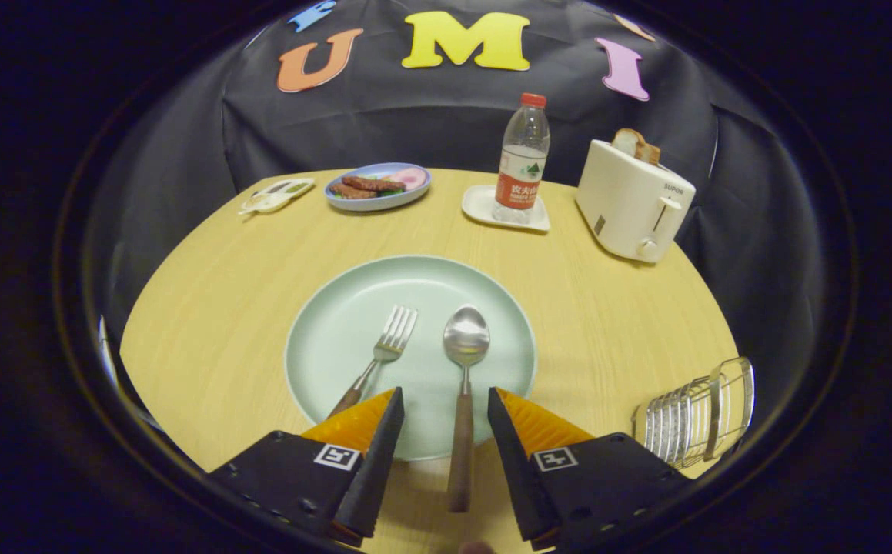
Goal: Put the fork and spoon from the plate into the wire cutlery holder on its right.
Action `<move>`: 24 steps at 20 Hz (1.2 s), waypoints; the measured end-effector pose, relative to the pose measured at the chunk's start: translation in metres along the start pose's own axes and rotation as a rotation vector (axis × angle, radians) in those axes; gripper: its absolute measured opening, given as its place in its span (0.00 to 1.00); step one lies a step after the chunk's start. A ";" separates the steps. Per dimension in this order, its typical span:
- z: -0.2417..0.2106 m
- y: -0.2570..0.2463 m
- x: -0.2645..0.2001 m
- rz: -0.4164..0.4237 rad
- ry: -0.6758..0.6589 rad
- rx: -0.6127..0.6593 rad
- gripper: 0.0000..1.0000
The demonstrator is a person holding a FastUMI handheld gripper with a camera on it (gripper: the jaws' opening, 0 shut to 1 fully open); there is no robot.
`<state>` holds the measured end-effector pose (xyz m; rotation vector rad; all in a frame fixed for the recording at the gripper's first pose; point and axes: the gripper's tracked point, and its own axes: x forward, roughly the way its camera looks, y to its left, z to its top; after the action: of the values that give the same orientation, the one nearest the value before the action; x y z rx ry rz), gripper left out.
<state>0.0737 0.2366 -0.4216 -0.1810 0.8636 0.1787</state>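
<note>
Tongs (pixel 446 400) open w/ spoon (pixel 463 385) handle between them, fork (pixel 381 358) just left on plate (pixel 338 323); wire holder (pixel 696 423) right, toaster (pixel 632 201) & bottle (pixel 522 158) beyond on table (pixel 215 308).

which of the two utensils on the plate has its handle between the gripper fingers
The spoon: its wooden handle runs down between the open gripper's fingers. The fork lies to its left, its handle angling behind the left finger.
</note>
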 end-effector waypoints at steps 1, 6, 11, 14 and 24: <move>-0.002 -0.002 0.004 -0.007 0.006 0.003 0.62; -0.004 -0.008 0.011 -0.045 0.043 0.029 0.19; -0.004 -0.011 0.008 -0.038 0.082 0.032 0.01; 0.003 -0.016 -0.004 -0.011 0.106 0.062 0.01; 0.043 -0.083 -0.135 0.099 0.212 0.141 0.01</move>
<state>0.0386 0.1551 -0.2836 -0.0248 1.0930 0.1920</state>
